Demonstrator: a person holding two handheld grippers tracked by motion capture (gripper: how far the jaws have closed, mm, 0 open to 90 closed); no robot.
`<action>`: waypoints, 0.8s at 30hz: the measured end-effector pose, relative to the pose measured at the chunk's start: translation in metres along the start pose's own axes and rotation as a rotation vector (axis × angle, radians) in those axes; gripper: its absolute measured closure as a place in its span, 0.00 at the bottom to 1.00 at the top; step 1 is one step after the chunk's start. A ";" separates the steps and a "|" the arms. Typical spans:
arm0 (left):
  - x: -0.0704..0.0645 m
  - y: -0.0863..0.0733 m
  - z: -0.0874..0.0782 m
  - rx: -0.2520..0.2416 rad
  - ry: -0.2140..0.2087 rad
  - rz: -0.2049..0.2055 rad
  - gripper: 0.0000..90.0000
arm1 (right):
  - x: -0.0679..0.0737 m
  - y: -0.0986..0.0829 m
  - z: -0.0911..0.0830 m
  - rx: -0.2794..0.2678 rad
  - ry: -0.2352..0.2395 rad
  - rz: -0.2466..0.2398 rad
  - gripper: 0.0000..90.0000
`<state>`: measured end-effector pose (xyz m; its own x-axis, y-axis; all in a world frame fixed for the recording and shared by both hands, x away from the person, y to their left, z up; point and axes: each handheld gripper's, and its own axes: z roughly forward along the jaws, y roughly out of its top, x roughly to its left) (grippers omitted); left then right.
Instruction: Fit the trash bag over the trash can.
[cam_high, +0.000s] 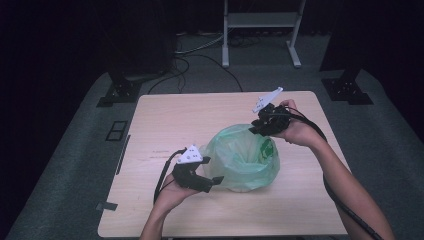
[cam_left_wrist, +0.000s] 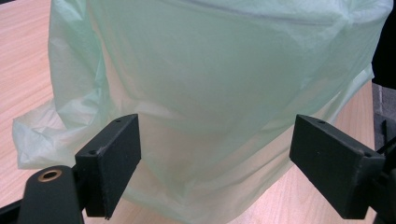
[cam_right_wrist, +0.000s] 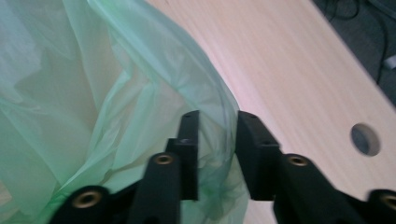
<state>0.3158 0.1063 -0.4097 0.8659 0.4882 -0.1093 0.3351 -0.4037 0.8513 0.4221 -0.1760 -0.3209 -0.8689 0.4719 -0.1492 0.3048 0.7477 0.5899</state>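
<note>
While your right gripper (cam_right_wrist: 217, 154) pinched the green bag's (cam_high: 245, 157) rim: your left gripper (cam_left_wrist: 215, 163), jaws wide apart beside it.

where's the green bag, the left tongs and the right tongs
green bag (cam_high: 243, 160), high view, its front wall
left tongs (cam_left_wrist: 215, 158), left gripper view, between the open tips
right tongs (cam_right_wrist: 217, 140), right gripper view, between tips at the bag's rim

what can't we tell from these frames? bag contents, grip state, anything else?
- Contents of the green bag: the film is cloudy in all three views; a pale shape shows through, unidentifiable.
- Right hand-held gripper: bag edge runs between the jaws, a gap remains; clamped or not is unclear.
- Green print on the bag: too small in the high view.
- Bag's far underside: hidden by its own bulk.
</note>
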 end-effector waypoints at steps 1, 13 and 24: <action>0.000 0.000 0.000 0.001 -0.001 0.002 0.17 | -0.001 -0.001 0.002 0.007 0.005 0.009 0.84; 0.001 0.001 0.000 -0.003 0.002 -0.003 0.17 | -0.002 -0.006 0.000 -0.027 0.008 0.053 0.66; 0.002 0.001 0.002 -0.004 0.012 -0.012 0.17 | 0.033 0.007 -0.014 -0.028 0.164 -0.011 0.76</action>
<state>0.3191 0.1054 -0.4099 0.8575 0.5020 -0.1130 0.3435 -0.3949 0.8521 0.3897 -0.1616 -0.3108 -0.9247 0.3798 -0.0254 0.2862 0.7376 0.6116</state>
